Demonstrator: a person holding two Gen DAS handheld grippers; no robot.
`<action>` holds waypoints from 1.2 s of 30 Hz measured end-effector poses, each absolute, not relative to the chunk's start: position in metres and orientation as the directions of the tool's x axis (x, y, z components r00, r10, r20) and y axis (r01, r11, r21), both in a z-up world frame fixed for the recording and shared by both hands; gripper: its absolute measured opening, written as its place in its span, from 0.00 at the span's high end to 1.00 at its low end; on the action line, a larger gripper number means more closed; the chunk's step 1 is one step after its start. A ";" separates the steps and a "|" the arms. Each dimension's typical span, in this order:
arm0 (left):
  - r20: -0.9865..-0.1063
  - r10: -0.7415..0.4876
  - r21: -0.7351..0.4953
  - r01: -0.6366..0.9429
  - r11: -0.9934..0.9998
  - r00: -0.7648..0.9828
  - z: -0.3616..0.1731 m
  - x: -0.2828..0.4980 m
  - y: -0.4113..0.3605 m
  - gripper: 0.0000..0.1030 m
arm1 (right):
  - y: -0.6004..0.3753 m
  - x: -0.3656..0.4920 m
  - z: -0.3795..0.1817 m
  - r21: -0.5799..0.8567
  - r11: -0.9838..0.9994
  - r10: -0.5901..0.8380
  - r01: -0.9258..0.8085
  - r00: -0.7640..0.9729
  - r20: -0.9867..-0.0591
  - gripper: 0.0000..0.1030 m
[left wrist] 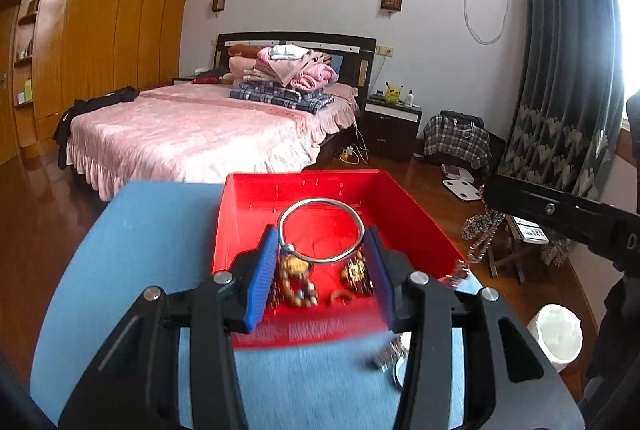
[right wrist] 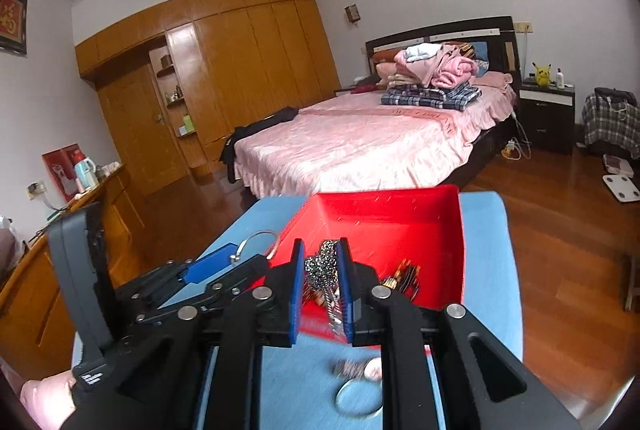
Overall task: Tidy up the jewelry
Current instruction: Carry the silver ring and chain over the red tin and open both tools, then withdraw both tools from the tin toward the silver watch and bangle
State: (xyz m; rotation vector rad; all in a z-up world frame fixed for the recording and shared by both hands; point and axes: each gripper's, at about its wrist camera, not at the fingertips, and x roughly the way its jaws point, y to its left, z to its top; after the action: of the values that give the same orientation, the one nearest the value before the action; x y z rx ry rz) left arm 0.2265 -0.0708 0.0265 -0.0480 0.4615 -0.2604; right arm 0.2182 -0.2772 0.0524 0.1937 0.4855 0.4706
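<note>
Black linkage arms fill the lower frame of both wrist views. Left gripper (left wrist: pixel 322 250): blue pads pinch a silver bangle (left wrist: pixel 321 230) across its width, the ring standing nearly upright at frame centre, its open face toward the camera, held above the red tray (left wrist: pixel 420 214). Right gripper (right wrist: pixel 322 278): pads pressed onto a beaded chain (right wrist: pixel 320 270), which hangs as a bunched strand with its long axis running down the frame (in the left view the same chain (left wrist: pixel 482 230) dangles at right, beyond the tray's right wall). Tray: resting on a blue cloth (left wrist: pixel 152 230), already holding beaded pieces (left wrist: pixel 298 282) at its near end, lower centre. Both loads sit over or just beside the tray, so the coming move is judged a lowering and release; the bangle lies directly above the tray floor, and the left gripper is the nearer. Loose items (right wrist: pixel 356 386) on the cloth at bottom centre, blurred, remain unsorted.
</note>
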 end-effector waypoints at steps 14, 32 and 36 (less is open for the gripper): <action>-0.493 -0.246 -0.080 0.238 0.968 0.834 0.005 0.305 -0.078 0.59 | -0.280 0.296 0.015 0.293 0.903 0.423 -0.315 0.769 -0.479 0.85; -0.499 -0.200 -0.089 0.180 0.980 0.843 0.005 0.262 -0.047 0.23 | -0.289 0.245 0.003 0.225 0.954 0.286 -0.199 0.829 -0.480 0.20; -0.506 -0.187 -0.088 0.165 0.982 0.842 0.007 0.234 -0.042 0.20 | -0.284 0.217 -0.002 0.231 0.952 0.292 -0.200 0.821 -0.491 0.17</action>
State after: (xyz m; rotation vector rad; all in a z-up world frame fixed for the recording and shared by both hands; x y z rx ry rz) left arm 0.2340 -0.0418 0.0066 -0.0412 0.5384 -0.1860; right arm 0.2167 -0.2843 -0.0019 0.1722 0.5493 0.2630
